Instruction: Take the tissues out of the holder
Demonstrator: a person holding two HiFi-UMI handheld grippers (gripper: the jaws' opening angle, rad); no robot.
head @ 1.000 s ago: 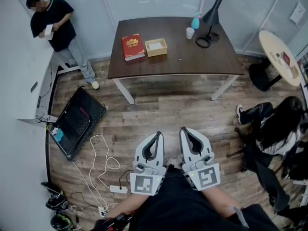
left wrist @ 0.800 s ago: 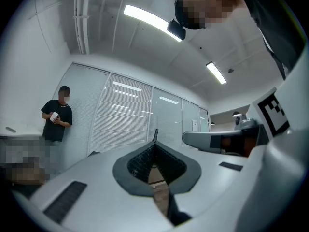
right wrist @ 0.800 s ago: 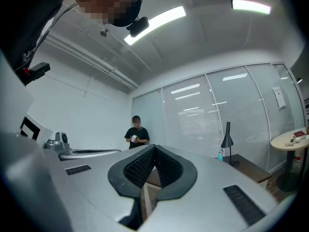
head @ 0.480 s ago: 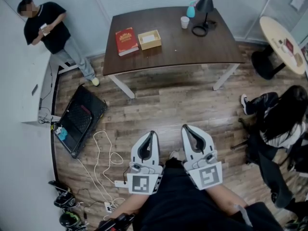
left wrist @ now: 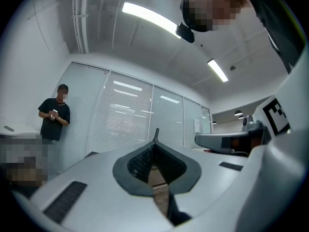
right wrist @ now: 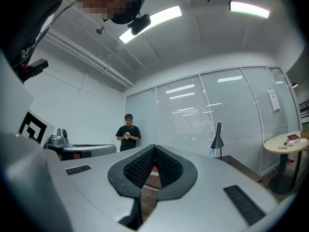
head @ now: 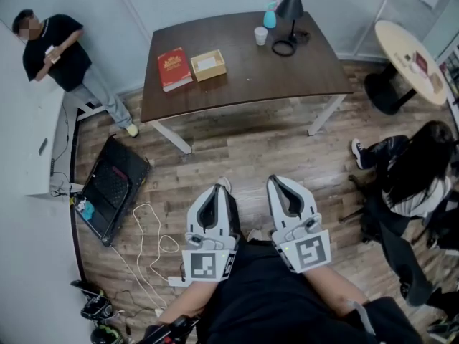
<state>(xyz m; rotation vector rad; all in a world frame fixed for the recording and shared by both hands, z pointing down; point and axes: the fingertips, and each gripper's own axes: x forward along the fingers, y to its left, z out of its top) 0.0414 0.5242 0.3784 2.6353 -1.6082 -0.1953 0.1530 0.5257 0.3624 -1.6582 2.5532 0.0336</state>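
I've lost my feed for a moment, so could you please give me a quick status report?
Left gripper and right gripper shut, empty. Tissue holder on table, untouched, far ahead. Only wood floor between.

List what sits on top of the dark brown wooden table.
On the table: a red book, a tan box, a white cup, a turquoise bottle and a black desk lamp. What lies inside the box cannot be seen.

The left gripper point(left wrist: 155, 143), jaws closed tip to tip, faced a blind-covered glass wall point(left wrist: 130, 122); a person in black point(left wrist: 54, 120) stood at the wall's left end, perhaps holding a phone point(left wrist: 54, 111).
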